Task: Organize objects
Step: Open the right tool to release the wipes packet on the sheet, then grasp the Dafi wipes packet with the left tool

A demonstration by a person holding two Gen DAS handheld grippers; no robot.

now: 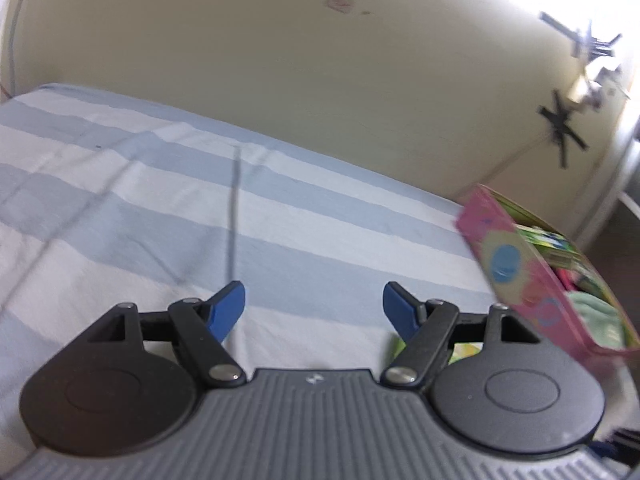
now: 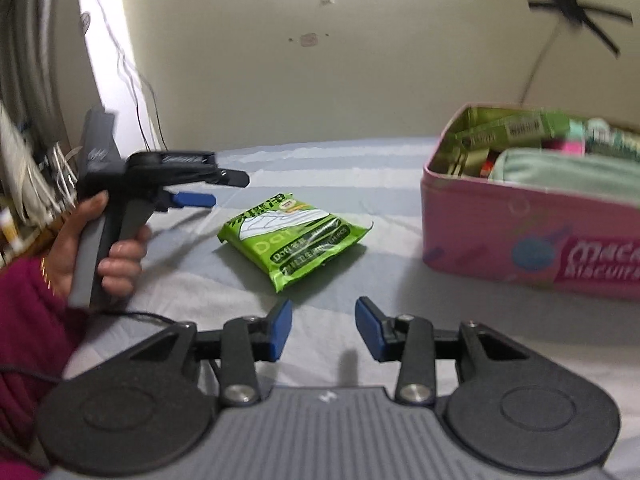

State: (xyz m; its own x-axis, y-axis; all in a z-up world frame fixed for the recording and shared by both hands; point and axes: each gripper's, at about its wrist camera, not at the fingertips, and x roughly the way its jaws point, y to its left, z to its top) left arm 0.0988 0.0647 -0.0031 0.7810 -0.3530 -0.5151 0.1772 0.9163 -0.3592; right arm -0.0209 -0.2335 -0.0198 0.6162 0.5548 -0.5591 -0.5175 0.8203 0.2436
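A: Right wrist view puts the green packet (image 2: 294, 236) on the bed (image 2: 360, 168) just above your right gripper (image 2: 323, 330), dead centre, long axis slanting from upper left to lower right.

B: Jaws?

A: Both pairs stand apart, empty. Your left gripper (image 2: 198, 192) sits left of the packet, about as near. The pink tin (image 2: 520, 236) waits at frame right.

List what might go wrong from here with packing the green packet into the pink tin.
1. The green packet lies flat on soft bedding; the open right tool may pinch sheet along with it.
2. The pink tin already looks crowded, so the packet may not settle inside.
3. The left tool hovers near the packet and could get in the way.
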